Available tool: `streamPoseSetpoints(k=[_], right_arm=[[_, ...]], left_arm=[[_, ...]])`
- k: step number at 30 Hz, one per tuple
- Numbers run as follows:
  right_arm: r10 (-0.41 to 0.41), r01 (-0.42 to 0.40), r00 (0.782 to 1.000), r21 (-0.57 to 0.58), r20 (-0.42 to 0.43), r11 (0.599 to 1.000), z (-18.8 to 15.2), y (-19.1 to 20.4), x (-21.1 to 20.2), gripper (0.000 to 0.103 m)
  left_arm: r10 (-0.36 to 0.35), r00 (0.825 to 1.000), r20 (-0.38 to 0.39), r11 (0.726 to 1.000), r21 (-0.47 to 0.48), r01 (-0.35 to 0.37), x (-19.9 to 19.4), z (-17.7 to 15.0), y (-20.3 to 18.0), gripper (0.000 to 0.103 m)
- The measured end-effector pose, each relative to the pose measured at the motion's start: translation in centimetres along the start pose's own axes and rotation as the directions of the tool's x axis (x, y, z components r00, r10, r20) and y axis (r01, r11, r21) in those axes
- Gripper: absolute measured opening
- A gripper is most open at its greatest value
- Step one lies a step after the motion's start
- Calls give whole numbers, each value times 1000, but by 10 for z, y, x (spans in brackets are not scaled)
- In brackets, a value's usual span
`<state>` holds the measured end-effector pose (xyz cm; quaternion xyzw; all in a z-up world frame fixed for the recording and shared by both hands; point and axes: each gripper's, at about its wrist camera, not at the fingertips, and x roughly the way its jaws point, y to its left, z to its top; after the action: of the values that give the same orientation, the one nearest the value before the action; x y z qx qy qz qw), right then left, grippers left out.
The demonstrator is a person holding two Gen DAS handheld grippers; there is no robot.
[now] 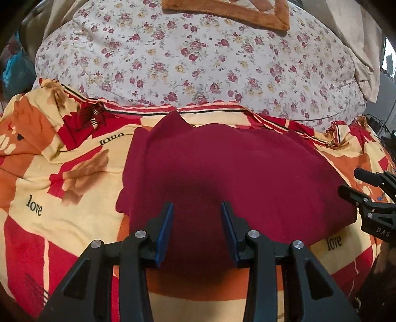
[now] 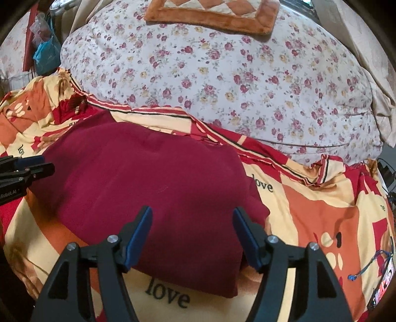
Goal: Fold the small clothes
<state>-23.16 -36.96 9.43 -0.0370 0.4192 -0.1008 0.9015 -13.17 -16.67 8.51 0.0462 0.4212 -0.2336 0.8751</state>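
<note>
A bed covered by a patterned sheet (image 2: 309,210) holds a maroon garment (image 2: 148,185), folded flat at its middle. Left tongs (image 1: 196,223) and right tongs (image 2: 191,230) hover above, both apart, empty. Next likely: grasp the six o'clock edge, fold toward twelve

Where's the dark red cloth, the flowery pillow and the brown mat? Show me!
dark red cloth (image 1: 235,168): left wrist view, middle of its top layer.
flowery pillow (image 2: 222,81): right wrist view, centre of its flowered cover.
brown mat (image 2: 215,21): right wrist view, its fuzzy near border.
</note>
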Motion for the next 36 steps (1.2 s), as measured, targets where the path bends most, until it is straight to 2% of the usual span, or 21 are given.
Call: streamPoseSetpoints(k=[9, 19, 22, 27, 32, 36], right_arm=[[-13, 13, 999, -4, -35, 1000, 0, 3, 11, 71], [27, -26, 996, 12, -80, 1000, 0, 8, 25, 71], [34, -32, 997, 31, -76, 999, 1, 1, 26, 71], [43, -34, 995, 94, -91, 995, -2, -21, 32, 71], [88, -71, 991, 164, -100, 984, -17, -44, 39, 68], [102, -87, 988, 134, -115, 987, -24, -42, 44, 68]], left_arm=[[31, 999, -14, 999, -35, -31, 4, -6, 18, 17], [28, 1000, 0, 998, -52, -28, 0, -8, 26, 17], [57, 998, 18, 998, -37, -56, -2, -4, 26, 17], [95, 995, -22, 994, -53, -96, 11, -6, 34, 18], [98, 993, -60, 993, -55, -101, 22, -13, 37, 18], [96, 993, -63, 993, -60, -100, 23, -13, 37, 19]])
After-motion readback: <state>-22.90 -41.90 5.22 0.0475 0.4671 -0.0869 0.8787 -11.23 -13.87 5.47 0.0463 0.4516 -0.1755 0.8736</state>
